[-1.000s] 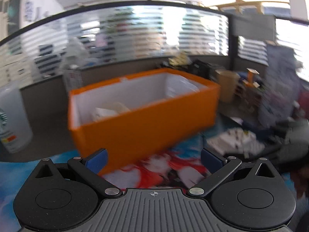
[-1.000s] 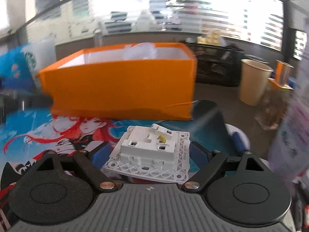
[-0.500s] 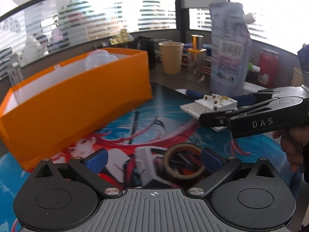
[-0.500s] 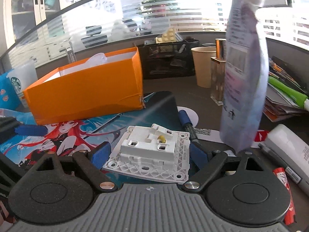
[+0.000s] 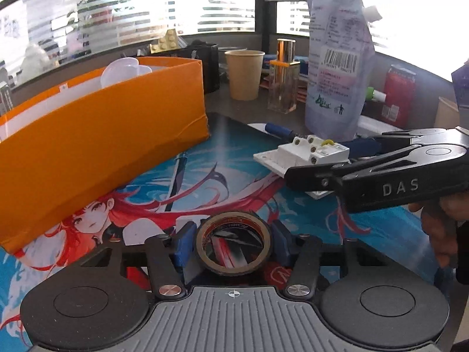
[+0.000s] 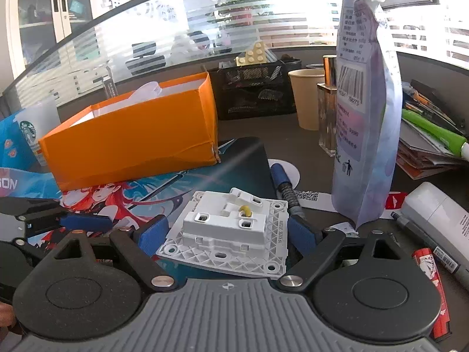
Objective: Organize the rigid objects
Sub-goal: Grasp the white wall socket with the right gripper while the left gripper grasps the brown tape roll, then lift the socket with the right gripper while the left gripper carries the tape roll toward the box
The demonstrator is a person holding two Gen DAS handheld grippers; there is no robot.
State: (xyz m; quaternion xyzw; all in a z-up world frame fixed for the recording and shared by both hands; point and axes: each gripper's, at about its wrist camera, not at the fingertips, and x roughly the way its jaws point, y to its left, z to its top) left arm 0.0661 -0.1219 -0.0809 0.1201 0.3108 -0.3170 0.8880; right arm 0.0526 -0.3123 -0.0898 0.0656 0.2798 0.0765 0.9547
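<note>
My left gripper [image 5: 233,242] is shut on a roll of brown tape [image 5: 233,245], which stands between its blue pads low over the printed mat [image 5: 249,158]. My right gripper [image 6: 227,231] is shut on a white wall socket module [image 6: 231,231], held back side up just above the mat. The socket and the right gripper also show in the left wrist view [image 5: 304,158], to the right. The orange box [image 5: 96,135] stands at the left with a clear plastic piece [image 5: 123,69] inside; it also shows in the right wrist view [image 6: 134,146].
A tall purple spout pouch [image 6: 363,111], a glass bottle [image 5: 284,85], a paper cup [image 5: 244,74] and a black mesh organiser [image 6: 255,88] stand behind the mat. A blue pen [image 6: 283,182], markers [image 6: 422,246], a white bottle [image 6: 442,223] and stacked papers [image 6: 425,146] lie at right. A Starbucks cup [image 6: 32,129] stands far left.
My left gripper swung from facing the orange box to the mat, came down over the tape roll and closed on it. My right gripper, still holding the socket, moved right and lower.
</note>
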